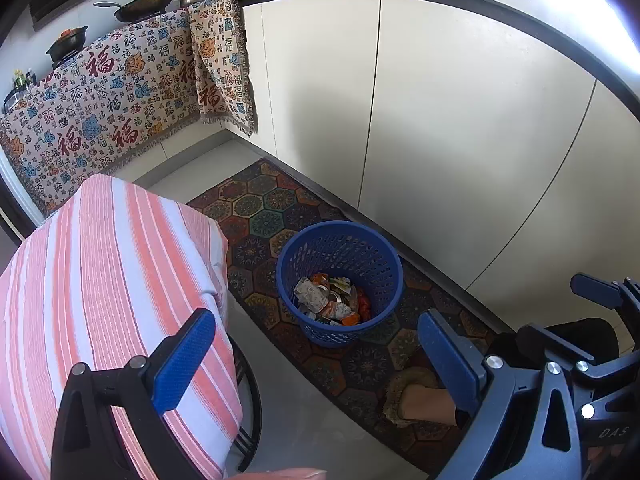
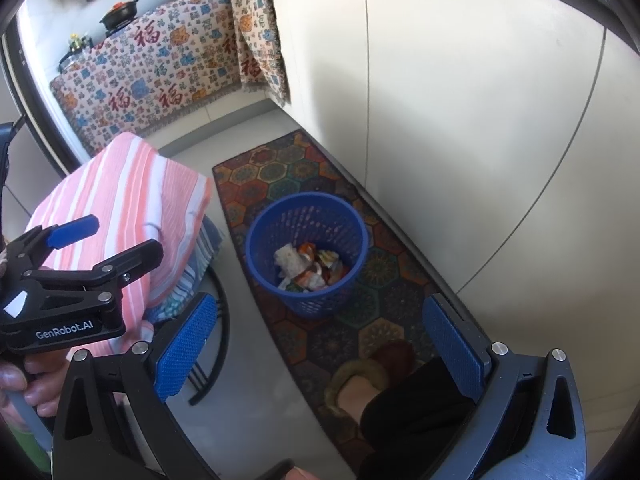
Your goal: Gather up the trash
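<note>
A blue plastic basket [image 1: 304,248] stands on a patterned floor mat and holds crumpled wrappers and paper trash [image 1: 330,300]. It also shows in the right wrist view [image 2: 260,232] with the trash [image 2: 308,266] inside. My left gripper [image 1: 316,360] is open and empty, held high above the floor, nearer than the basket. My right gripper [image 2: 320,344] is open and empty too, also above and short of the basket. The left gripper shows at the left of the right wrist view [image 2: 104,244].
A table with a pink and white striped cloth [image 1: 100,300] stands left of the basket. White cabinet doors [image 1: 460,140] run along the right. The hexagon-patterned mat [image 1: 256,208] lies on the floor. A slippered foot [image 2: 360,384] stands on the mat near me. Pans sit on a far counter.
</note>
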`<state>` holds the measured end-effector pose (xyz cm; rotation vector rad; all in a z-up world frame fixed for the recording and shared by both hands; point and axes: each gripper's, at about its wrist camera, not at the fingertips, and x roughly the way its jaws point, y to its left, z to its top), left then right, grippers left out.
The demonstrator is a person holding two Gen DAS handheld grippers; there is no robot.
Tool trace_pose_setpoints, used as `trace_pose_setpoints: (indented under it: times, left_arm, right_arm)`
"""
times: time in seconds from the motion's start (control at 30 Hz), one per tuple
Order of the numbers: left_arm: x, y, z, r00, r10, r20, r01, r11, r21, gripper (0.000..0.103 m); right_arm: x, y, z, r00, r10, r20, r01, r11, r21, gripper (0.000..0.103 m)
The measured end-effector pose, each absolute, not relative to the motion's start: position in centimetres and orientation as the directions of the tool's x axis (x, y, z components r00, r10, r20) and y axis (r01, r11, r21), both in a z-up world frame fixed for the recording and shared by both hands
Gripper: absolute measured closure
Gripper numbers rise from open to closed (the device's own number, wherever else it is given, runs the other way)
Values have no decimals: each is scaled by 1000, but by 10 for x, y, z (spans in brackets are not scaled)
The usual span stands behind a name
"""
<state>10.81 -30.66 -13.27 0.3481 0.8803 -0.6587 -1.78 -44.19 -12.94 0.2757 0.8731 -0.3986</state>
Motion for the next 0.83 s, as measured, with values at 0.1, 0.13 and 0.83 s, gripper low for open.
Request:
trace_pose_setpoints:
  times: [0.1,0.13,0.83]
  left_arm:
    - [108,-306,-133,459,-387,-800,661,750,17,0]
    - [108,-306,-133,459,-386,-800,662,750,17,0]
    - [108,-297,-134,448,-409,-795,669,743,-5,0]
  right_arm:
    - [-19,-442,-130,575,-224,-787,448,891,73,0]
    - [-19,-443,-130,575,-224,-787,448,891,73,0]
    - [-14,-441,-139,549,-219,-807,451,890,65,0]
